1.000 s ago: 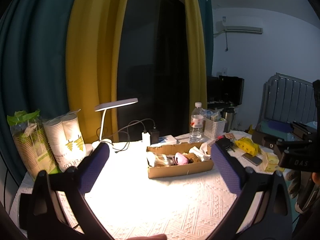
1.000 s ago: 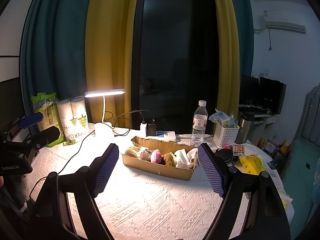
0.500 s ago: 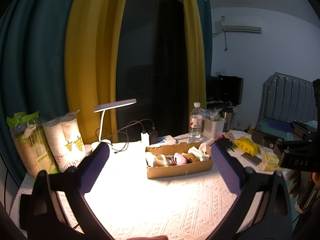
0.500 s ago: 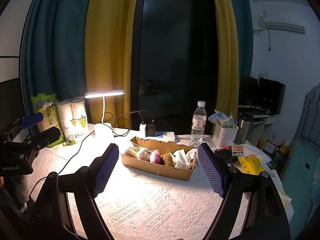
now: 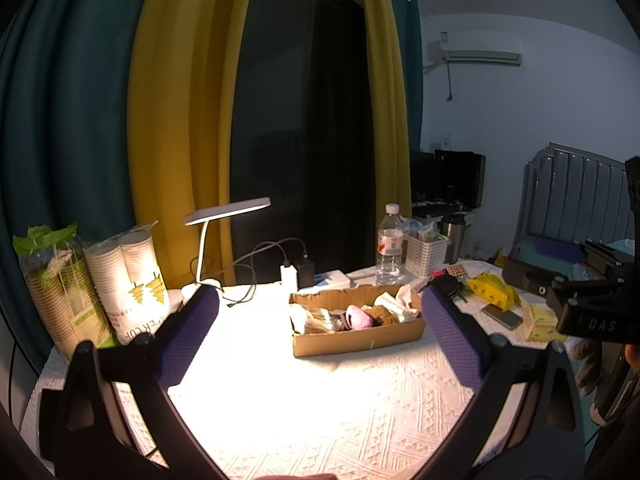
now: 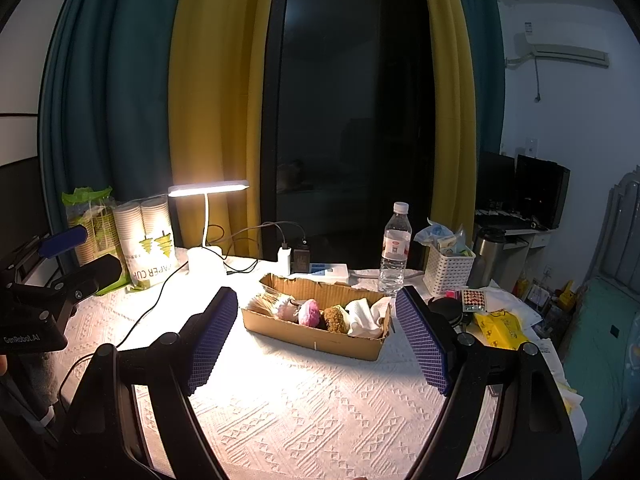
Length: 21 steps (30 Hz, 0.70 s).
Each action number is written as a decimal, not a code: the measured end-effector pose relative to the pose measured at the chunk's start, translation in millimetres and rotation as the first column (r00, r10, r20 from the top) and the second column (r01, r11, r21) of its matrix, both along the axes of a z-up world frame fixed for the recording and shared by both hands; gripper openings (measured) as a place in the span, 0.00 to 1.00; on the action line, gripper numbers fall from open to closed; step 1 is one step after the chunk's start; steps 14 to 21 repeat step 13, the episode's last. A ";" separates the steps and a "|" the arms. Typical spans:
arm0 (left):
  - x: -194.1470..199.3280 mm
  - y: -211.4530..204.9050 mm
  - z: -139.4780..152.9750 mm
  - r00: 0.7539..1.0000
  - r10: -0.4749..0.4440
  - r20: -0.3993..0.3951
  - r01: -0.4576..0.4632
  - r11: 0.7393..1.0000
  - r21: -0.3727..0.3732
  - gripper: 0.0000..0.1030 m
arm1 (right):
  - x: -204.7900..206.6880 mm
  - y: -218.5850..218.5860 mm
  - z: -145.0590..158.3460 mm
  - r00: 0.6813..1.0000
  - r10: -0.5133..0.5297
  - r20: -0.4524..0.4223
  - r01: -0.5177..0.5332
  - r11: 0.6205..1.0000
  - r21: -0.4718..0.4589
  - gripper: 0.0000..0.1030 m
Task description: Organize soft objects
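Note:
A shallow cardboard box [image 5: 360, 338] [image 6: 312, 338] sits mid-table on a white embossed cloth. Inside lie several soft things: a pink ball [image 6: 309, 313] [image 5: 358, 317], a brown fuzzy ball [image 6: 335, 319] [image 5: 383, 314], white cloth [image 6: 366, 316] [image 5: 394, 303] and a pale bundle [image 6: 272, 303]. My left gripper [image 5: 320, 324] hovers open in front of the box, nothing between its blue pads. My right gripper [image 6: 316, 328] is open too, with its pads either side of the box in view but nearer to me. Each gripper shows at the edge of the other's view.
A lit desk lamp [image 6: 206, 216], stacked paper cups [image 6: 148, 240], a charger and cables [image 6: 292, 256], a water bottle [image 6: 395, 250], a white basket [image 6: 448, 270], a flask [image 6: 486, 254] and yellow packets [image 6: 500, 328] ring the box. The cloth in front of the box is bare.
Both views have barely shifted; the left wrist view drifted slightly. The grippers stay open and the box contents are unchanged.

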<state>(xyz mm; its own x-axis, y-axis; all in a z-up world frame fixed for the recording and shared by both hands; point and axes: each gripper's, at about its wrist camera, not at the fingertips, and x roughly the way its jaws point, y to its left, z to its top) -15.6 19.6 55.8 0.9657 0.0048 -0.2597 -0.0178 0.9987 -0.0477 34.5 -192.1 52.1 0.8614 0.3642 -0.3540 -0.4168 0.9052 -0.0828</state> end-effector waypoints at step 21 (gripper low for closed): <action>4.9 0.3 -0.8 1.000 0.003 -0.001 -0.003 1.000 -0.004 0.99 | 3.1 -2.1 -0.3 1.000 0.002 -0.005 -0.002 1.000 -0.004 0.82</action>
